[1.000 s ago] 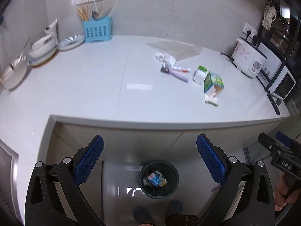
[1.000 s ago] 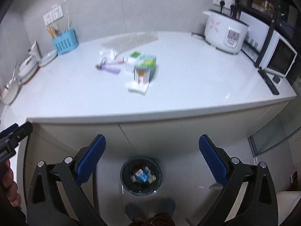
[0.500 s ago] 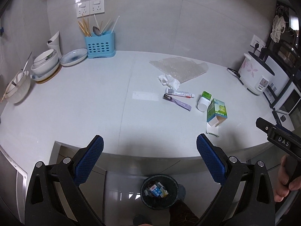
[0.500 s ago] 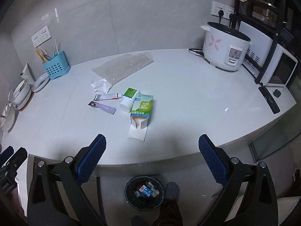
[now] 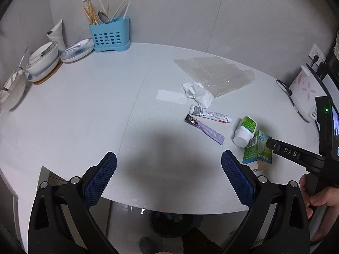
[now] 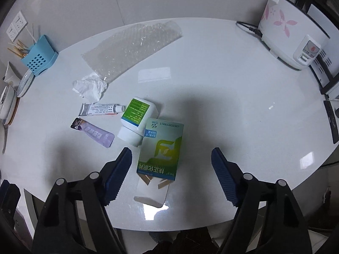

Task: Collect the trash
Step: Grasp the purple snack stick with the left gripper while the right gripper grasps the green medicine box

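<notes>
Trash lies on the white counter (image 6: 243,110): a green and white carton (image 6: 161,148) with its flap open, a white bottle (image 6: 135,119) with a green label, a small tube (image 6: 99,109), a purple sachet (image 6: 93,132), a crumpled tissue (image 6: 90,86) and a bubble-wrap sheet (image 6: 131,46). My right gripper (image 6: 171,176) is open and empty, just above the carton's near end. My left gripper (image 5: 169,181) is open and empty over the counter's front edge, left of the trash. The carton (image 5: 257,150), bottle (image 5: 244,131), sachet (image 5: 204,129) and tissue (image 5: 198,94) also show in the left wrist view.
A dark waste bin (image 5: 171,224) stands on the floor below the counter edge. A rice cooker (image 6: 292,40) sits at the back right. A blue utensil holder (image 5: 109,35), a plate (image 5: 77,49) and stacked bowls (image 5: 42,60) stand at the back left.
Both grippers have risen from below the counter edge and moved forward over the counter. The right gripper has closed in on the carton. The bin has slipped nearly out of view.
</notes>
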A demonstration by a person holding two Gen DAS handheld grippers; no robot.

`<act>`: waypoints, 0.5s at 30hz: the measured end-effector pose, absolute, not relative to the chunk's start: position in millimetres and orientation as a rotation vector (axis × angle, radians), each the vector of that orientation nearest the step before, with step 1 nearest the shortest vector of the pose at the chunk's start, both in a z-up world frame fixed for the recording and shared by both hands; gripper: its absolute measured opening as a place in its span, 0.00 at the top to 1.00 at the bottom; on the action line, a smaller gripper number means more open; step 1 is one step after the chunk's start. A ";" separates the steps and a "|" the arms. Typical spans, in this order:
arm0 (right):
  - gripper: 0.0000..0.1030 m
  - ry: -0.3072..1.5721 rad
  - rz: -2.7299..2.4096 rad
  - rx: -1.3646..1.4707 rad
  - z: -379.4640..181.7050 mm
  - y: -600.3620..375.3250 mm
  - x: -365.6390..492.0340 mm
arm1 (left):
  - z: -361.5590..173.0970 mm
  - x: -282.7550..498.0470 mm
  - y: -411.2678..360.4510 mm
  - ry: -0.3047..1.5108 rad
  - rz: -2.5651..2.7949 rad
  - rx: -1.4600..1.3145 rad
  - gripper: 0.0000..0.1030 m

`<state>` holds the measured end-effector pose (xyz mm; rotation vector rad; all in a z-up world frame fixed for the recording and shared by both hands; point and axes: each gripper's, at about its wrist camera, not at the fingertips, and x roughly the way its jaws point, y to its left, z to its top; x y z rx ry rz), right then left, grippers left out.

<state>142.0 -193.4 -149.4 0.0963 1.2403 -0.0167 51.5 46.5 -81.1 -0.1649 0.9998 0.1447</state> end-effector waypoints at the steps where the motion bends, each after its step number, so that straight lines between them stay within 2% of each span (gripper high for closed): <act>1: 0.28 1.254 -0.015 0.099 -154.4 -193.2 147.1 | -82.0 53.8 45.4 1.003 0.149 -0.164 0.06; 6: 0.29 1.320 -0.010 0.124 -172.7 -193.0 162.9 | -87.4 67.8 42.5 1.027 0.176 -0.174 0.06; 9: 0.38 1.352 -0.002 0.114 -180.1 -190.3 166.1 | -91.0 73.9 39.0 1.041 0.188 -0.175 0.06; 12: 0.53 1.384 0.014 0.115 -186.6 -190.1 167.8 | -95.4 79.1 34.3 1.057 0.201 -0.176 0.06; 15: 0.54 1.388 0.016 0.117 -186.4 -195.2 167.7 | -101.3 84.9 28.7 1.075 0.212 -0.182 0.06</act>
